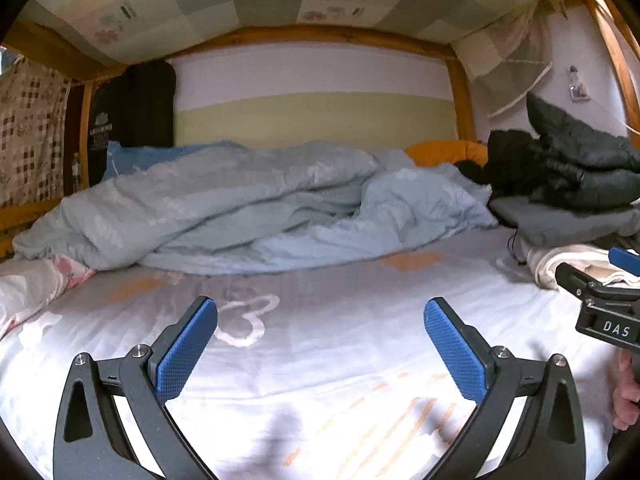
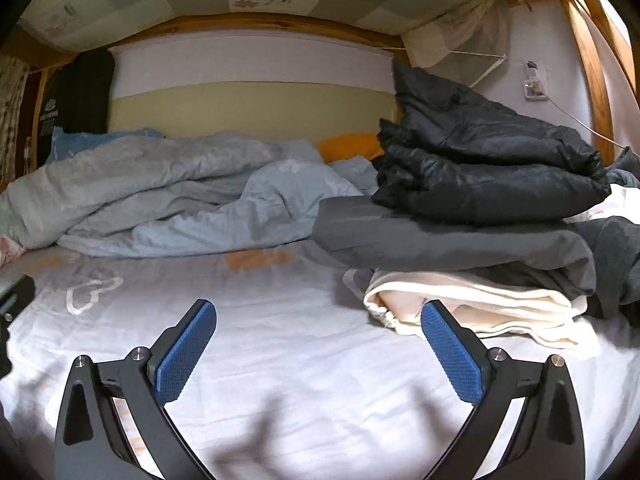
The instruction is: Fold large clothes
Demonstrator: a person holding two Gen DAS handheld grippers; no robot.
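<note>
A pile of clothes lies on the right side of the bed: a black puffer jacket (image 2: 488,168) on top, a grey garment (image 2: 448,240) under it, a cream one (image 2: 480,308) at the bottom. In the left wrist view the same black jacket (image 1: 568,160) and grey garment (image 1: 568,224) sit at the far right. My left gripper (image 1: 320,344) is open above the bare white sheet (image 1: 320,320). My right gripper (image 2: 318,344) is open too, its right pad (image 2: 452,352) just in front of the cream garment. Neither one holds anything.
A crumpled light blue duvet (image 1: 248,208) runs across the back of the bed, with an orange pillow (image 1: 444,152) behind it. Wooden bunk posts (image 1: 460,96) frame the far wall. The other gripper's body (image 1: 604,312) and a hand (image 1: 628,396) show at the right edge.
</note>
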